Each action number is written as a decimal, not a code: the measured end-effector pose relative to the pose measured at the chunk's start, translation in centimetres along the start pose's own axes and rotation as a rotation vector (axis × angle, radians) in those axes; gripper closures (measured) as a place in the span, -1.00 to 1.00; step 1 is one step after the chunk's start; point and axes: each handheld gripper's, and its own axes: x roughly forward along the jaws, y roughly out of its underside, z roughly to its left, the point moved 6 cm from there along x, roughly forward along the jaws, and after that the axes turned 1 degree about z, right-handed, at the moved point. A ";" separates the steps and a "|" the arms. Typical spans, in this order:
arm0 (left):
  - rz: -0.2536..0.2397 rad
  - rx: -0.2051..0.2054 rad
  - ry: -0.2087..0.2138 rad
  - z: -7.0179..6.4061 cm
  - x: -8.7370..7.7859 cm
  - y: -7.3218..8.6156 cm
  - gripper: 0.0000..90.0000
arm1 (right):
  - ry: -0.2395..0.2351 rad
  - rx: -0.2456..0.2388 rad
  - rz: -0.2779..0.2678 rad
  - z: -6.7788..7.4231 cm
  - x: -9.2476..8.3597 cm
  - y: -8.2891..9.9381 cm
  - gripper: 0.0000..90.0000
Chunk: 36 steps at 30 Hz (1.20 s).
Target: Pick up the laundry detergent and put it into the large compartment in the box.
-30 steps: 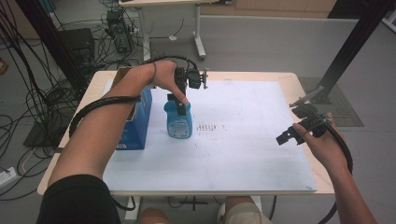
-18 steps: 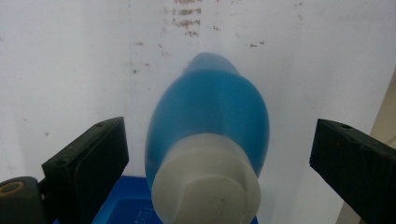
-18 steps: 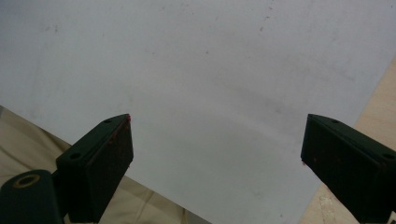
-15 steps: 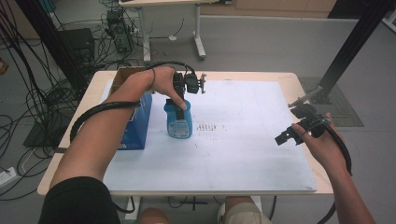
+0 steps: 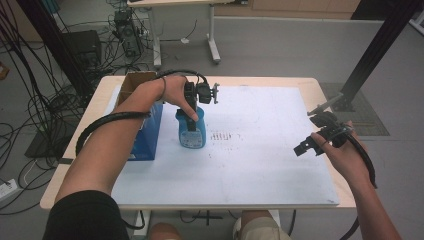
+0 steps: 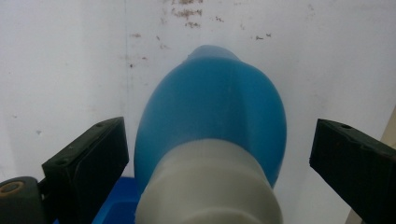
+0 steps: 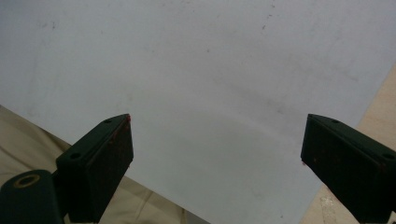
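Note:
A blue bottle (image 5: pixel 197 137) with a white cap (image 6: pixel 210 186) stands upright on the white sheet (image 5: pixel 260 165), left of centre. My left gripper (image 5: pixel 192 117) points down over it from above. In the left gripper view the left gripper (image 6: pixel 217 128) is open, with the bottle (image 6: pixel 215 102) between the two jaws and a gap on each side. My right gripper (image 5: pixel 310 146) hovers over the sheet's right edge. It is open, and the right gripper (image 7: pixel 217 119) has nothing between its fingers.
A blue box (image 5: pixel 147 135) with a cardboard top (image 5: pixel 134 82) stands just left of the bottle, under the left forearm. Faint dark marks (image 5: pixel 222 136) dot the sheet beside the bottle. The wooden table edge (image 7: pixel 378 93) shows to the right.
The left hand has shifted very slightly over the bottle. The right gripper has stayed where it was.

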 end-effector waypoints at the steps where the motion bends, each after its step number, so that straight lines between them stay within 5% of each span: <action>1: -0.002 0.000 -0.002 0.0 0.0 0.0 -0.89 | 0.001 -0.002 0.001 0.0 0.0 0.0 -0.79; 36: -0.006 0.007 -0.006 0.2 0.4 -0.4 -0.89 | -0.007 -0.007 0.011 -0.1 0.4 -0.2 -0.79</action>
